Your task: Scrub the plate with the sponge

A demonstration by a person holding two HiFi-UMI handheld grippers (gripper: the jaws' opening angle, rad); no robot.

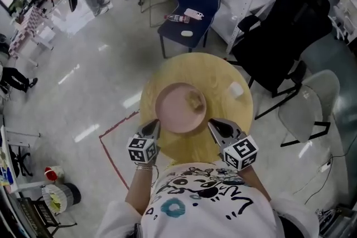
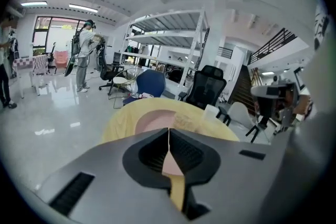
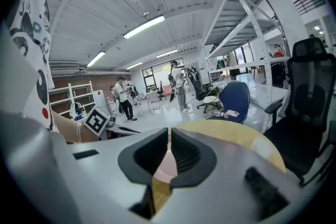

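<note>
Head view: sponge (image 1: pixel 194 100) indistinct on plate (image 1: pixel 169 113); left gripper (image 1: pixel 155 125), right gripper (image 1: pixel 212 123) jaws closed, empty.

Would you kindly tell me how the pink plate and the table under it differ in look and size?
Colour: the plate is pale pink, the table yellowish wood. Size: the plate is much smaller and covers only a part of the table near its middle. Load: the plate holds the sponge, whereas the table bears the plate and a small white object. Both are round.
</note>
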